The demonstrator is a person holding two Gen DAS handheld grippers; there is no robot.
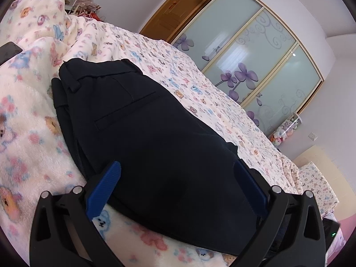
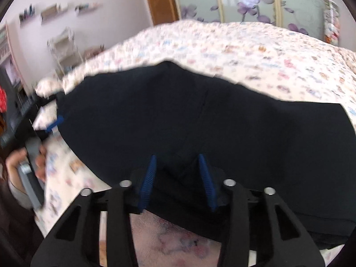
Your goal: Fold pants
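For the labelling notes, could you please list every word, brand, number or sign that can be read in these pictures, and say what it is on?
None can be read.
The dark pants show no tag or brand.
The blanket carries only bear pictures, no letters.
The wardrobe doors have only flower patterns.
The wall shelves in the right wrist view are too blurred to read.

A bed under a bear-print sheet carries the dark pants, folded flat. A fluffy printed blanket lies bunched just beside the pants' waistband.
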